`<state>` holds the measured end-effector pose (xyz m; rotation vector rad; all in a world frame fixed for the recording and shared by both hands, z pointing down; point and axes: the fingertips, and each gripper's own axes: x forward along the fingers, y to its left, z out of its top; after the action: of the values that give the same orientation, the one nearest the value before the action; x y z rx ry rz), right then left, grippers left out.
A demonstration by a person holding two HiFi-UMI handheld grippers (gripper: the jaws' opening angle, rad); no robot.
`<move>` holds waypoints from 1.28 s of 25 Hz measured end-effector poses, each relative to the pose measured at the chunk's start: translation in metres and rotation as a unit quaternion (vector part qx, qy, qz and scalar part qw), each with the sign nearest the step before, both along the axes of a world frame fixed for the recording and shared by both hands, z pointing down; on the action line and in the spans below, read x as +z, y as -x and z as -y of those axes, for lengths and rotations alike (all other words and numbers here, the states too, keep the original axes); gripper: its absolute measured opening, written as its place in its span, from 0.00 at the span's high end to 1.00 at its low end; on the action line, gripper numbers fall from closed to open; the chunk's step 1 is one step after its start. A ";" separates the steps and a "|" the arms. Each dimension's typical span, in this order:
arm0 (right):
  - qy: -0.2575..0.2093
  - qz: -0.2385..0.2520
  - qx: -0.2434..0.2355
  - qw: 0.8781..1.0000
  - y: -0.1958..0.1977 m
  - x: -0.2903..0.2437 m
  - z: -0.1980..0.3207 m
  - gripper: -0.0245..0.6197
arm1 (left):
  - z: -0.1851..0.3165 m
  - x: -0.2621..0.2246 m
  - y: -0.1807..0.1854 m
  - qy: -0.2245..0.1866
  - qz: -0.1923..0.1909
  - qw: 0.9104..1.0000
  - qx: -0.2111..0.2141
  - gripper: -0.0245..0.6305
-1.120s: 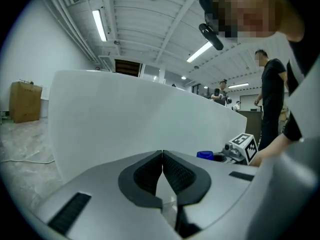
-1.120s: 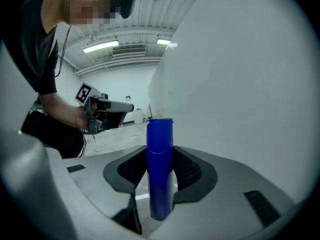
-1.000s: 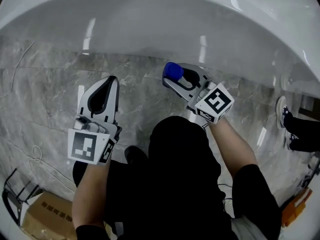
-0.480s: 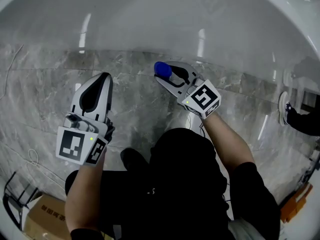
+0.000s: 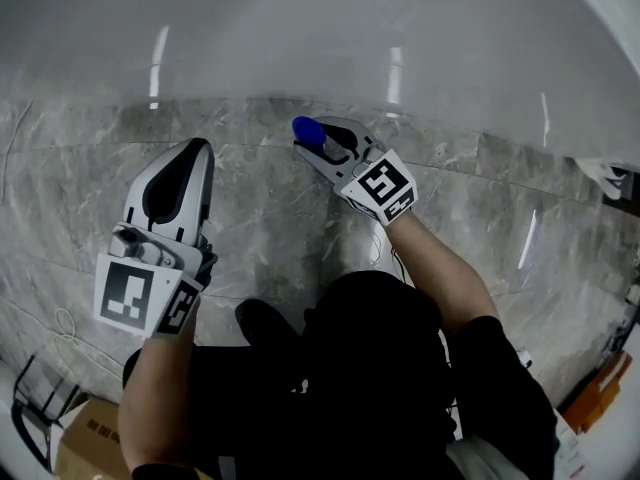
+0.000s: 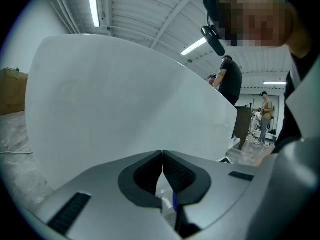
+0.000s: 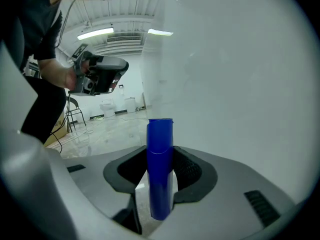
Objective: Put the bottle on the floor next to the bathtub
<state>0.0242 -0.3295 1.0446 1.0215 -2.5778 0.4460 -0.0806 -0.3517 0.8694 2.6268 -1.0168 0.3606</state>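
Observation:
The blue bottle (image 7: 160, 169) stands upright between the black pads of my right gripper (image 7: 160, 166), which is shut on it. In the head view the blue bottle (image 5: 309, 130) shows in my right gripper (image 5: 318, 143) just above the grey marble floor (image 5: 270, 218), close to the foot of the white bathtub (image 5: 320, 38). My left gripper (image 5: 190, 160) hovers over the floor to the left, its jaws shut and empty. In the left gripper view my left gripper (image 6: 162, 171) points at the bathtub (image 6: 115, 104) wall.
A cardboard box (image 5: 90, 433) and a black metal frame (image 5: 25, 408) sit at the lower left. A thin white cable (image 5: 60, 318) lies on the floor at the left. Orange items (image 5: 590, 393) lie at the lower right. People stand in the background (image 6: 264, 111).
My right gripper has carried the bottle up-left in the head view, closer to the tub's base. The left gripper has drifted slightly left.

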 end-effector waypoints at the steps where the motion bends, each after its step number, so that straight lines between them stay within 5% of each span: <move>1: -0.002 -0.002 0.003 1.000 -0.001 0.004 0.001 0.70 | -0.002 0.002 -0.001 0.001 0.003 1.000 0.003 0.94; 12: -0.025 -0.032 0.041 0.998 -0.010 0.039 0.001 0.70 | -0.022 0.010 -0.014 -0.017 0.040 0.998 0.046 0.94; 18: -0.016 -0.035 0.039 0.998 -0.014 0.042 -0.020 0.70 | -0.032 0.012 -0.030 -0.013 0.029 0.997 0.072 0.94; 29: 0.017 -0.033 0.024 0.999 -0.016 0.033 -0.029 0.60 | -0.021 0.006 -0.024 -0.024 0.026 0.997 0.063 0.94; 32: 0.021 -0.027 0.021 0.999 -0.021 0.026 -0.031 0.59 | -0.016 0.005 -0.021 -0.062 0.070 0.993 0.073 0.94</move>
<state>0.0452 -0.2981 1.0703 1.0595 -2.4923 0.4747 -0.0591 -0.3357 0.8747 2.8302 -0.9190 0.5393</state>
